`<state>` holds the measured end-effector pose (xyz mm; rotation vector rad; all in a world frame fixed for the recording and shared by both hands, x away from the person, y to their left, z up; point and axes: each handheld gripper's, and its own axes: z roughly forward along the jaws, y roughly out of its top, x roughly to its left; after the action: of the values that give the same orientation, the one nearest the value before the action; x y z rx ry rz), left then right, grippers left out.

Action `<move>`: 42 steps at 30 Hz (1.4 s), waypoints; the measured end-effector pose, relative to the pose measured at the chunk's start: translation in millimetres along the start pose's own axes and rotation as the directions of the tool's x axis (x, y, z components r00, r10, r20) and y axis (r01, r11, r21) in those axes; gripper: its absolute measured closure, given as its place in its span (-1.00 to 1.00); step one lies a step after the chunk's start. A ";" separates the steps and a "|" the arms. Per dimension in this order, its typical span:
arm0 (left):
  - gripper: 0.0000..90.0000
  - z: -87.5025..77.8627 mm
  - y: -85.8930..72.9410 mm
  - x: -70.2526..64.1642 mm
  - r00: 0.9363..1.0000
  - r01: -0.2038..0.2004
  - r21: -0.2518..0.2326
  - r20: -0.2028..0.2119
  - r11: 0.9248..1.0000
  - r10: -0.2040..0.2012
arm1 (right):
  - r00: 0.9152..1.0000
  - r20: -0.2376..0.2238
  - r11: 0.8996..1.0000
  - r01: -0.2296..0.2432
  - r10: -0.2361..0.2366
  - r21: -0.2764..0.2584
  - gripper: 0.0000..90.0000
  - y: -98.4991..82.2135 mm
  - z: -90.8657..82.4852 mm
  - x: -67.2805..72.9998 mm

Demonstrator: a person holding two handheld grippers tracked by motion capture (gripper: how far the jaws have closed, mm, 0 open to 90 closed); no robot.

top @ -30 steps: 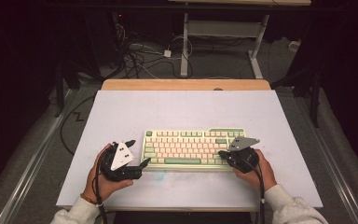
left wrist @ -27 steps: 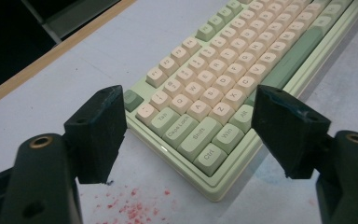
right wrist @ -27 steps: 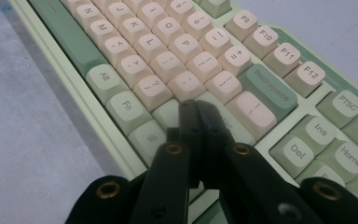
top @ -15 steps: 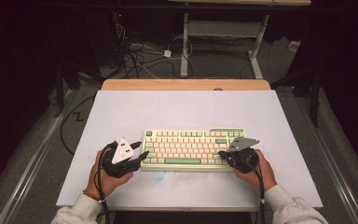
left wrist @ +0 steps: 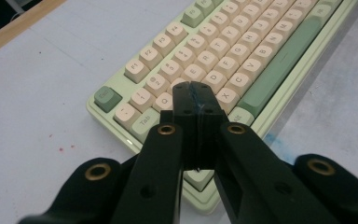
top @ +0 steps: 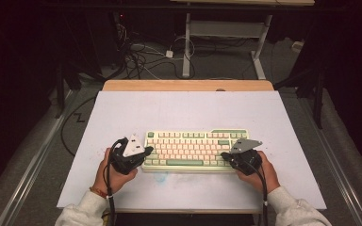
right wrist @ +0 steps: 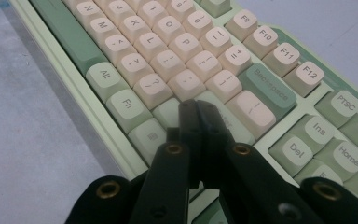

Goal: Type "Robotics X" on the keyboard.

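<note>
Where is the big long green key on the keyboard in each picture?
High view: the long green key lies in the keyboard's front row, between the grippers.
Left gripper view: long green key at upper right, running diagonally.
Right gripper view: long green key at upper left.
Shared landmark: the keyboard's pale green front edge beside it.

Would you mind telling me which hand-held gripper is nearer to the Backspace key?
Right. The right hand-held gripper sits shut over the keyboard's right end, just short of the Backspace key; the left hand-held gripper is shut at the opposite end, near Tab.
</note>
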<state>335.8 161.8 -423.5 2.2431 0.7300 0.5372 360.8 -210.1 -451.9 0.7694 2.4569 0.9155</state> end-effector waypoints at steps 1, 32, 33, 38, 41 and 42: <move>0.94 1.7 1.4 -0.3 1.000 -0.004 0.010 0.006 1.000 0.004 | 1.000 0.001 1.000 0.000 0.000 0.000 1.00 0.0 0.0 0.0; 0.94 55.0 27.0 -12.4 0.991 -0.084 0.143 0.113 0.986 0.068 | 1.000 0.003 1.000 0.009 -0.009 0.001 1.00 -0.2 -0.6 0.8; 0.94 55.6 26.6 -12.8 0.991 -0.086 0.144 0.112 0.986 0.070 | 1.000 0.003 1.000 0.009 -0.009 0.002 1.00 -0.2 -0.6 0.8; 0.92 58.6 25.7 -13.7 0.992 -0.084 0.150 0.106 0.985 0.069 | 1.000 0.004 1.000 0.013 -0.013 0.001 1.00 -0.1 -0.5 0.8; 0.92 59.0 25.5 -13.9 0.992 -0.085 0.151 0.106 0.985 0.070 | 1.000 0.005 1.000 0.015 -0.015 0.002 1.00 0.0 -0.6 0.8; 0.92 59.0 25.5 -13.9 0.992 -0.087 0.151 0.106 0.985 0.071 | 1.000 0.006 1.000 0.016 -0.016 0.003 1.00 0.1 -0.6 0.9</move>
<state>367.0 108.6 -446.3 2.4332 0.6535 0.4140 359.8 -209.8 -451.6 0.7509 2.4564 0.9031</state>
